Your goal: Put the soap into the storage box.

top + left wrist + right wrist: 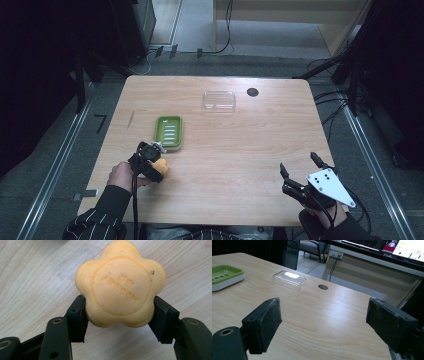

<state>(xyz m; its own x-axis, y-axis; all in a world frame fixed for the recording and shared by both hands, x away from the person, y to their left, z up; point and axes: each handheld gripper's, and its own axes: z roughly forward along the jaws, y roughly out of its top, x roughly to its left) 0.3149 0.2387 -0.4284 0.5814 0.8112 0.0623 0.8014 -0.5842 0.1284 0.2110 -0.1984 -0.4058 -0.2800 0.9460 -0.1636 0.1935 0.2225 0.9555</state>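
Note:
A flower-shaped orange soap (120,287) with a round embossed face sits between the black jaws of my left gripper (120,320), which is shut on its two sides just above the wood. From above, the soap (161,167) shows at the left gripper (150,160) near the table's front left, just below the green soap dish (169,132). The dish (224,275) has a slotted floor and a white base. My right gripper (298,165) rests at the front right, open, with nothing between its pads (265,322).
A clear plastic lid (219,100) lies toward the far side of the wooden table (240,150), near a round black cable hole (252,92). Cables and dark stands surround the table on the floor.

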